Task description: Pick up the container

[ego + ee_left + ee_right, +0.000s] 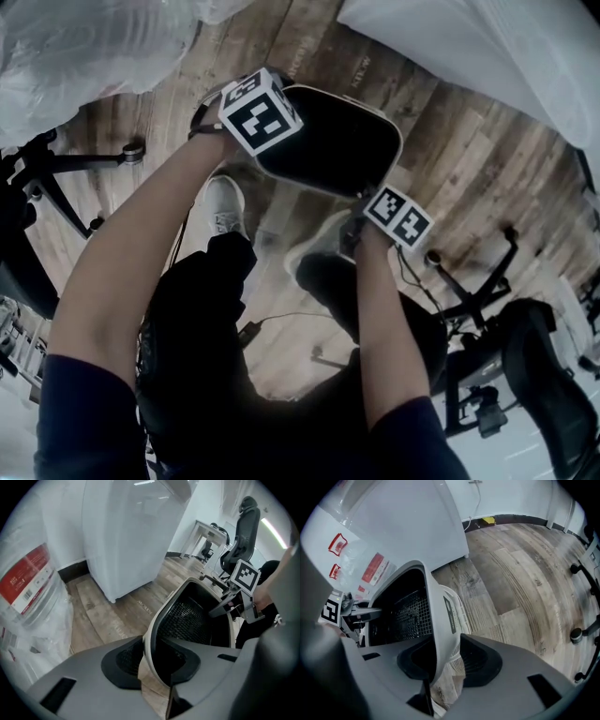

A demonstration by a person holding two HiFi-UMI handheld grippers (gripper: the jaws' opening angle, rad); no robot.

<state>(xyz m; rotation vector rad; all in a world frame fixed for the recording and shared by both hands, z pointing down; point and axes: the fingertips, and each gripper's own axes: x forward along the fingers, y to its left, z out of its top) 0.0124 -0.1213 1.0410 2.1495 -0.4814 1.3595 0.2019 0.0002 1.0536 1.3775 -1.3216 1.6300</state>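
Note:
A container with a white shell and black mesh inside stands on the wood floor in the head view. My left gripper is at its near-left rim and my right gripper at its near-right rim. In the left gripper view the white rim runs between my left gripper's black pads, which lie against both sides. The right gripper view shows the thicker rim between my right gripper's pads, inner pad on the mesh side, outer pad on the ribbed wall. Each view shows the other gripper's marker cube across the container.
A tall white cabinet and clear plastic bags stand just beyond the container. Office chair bases flank me on the floor. My shoe is near the container's left side. A desk and a chair stand farther off.

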